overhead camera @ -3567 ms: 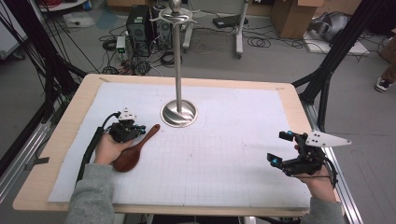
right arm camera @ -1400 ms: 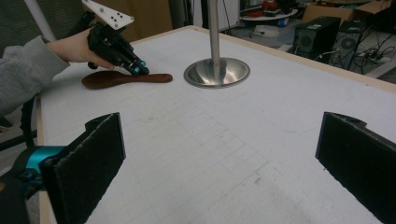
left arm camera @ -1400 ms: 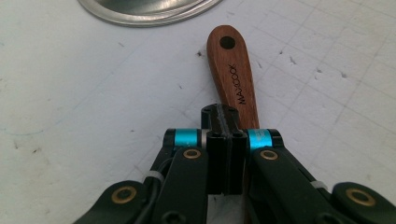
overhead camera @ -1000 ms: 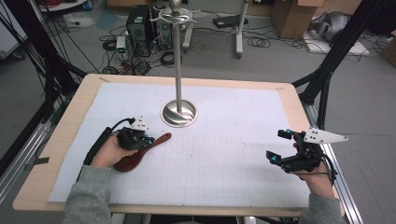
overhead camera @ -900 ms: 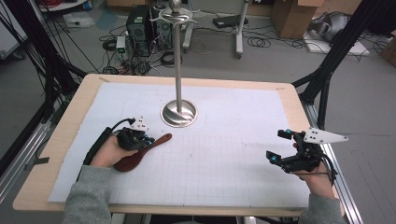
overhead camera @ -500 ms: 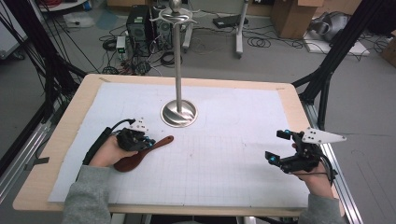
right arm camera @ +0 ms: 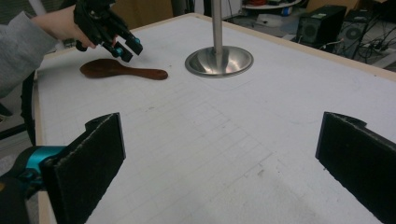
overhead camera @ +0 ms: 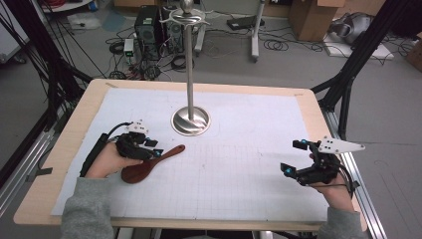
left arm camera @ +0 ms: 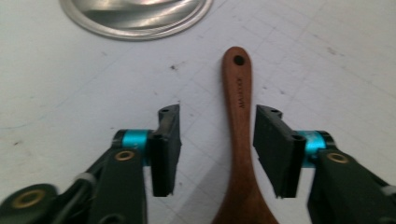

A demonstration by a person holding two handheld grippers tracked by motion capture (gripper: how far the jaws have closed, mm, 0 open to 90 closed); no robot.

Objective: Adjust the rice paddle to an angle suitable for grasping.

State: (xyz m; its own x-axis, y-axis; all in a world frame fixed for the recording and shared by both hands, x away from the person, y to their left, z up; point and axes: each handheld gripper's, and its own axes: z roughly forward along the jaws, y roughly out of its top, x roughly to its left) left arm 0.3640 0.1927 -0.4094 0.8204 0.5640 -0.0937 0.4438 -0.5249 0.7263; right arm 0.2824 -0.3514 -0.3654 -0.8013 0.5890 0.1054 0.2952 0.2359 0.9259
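One wooden spoon (overhead camera: 149, 163) lies flat on the desk (overhead camera: 59, 164) just in front of the steel stand (overhead camera: 190, 121). Light, rigid and smooth, best pinched mid-handle. The left gripper (left arm camera: 215, 149), jaws just released, straddles it; the right gripper (right arm camera: 219, 163) gapes empty.

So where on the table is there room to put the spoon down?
The widest bare patch lies between the wooden spoon and the right gripper, in front of the metal stand. Behind the stand is free too. It's crowded around the left gripper.
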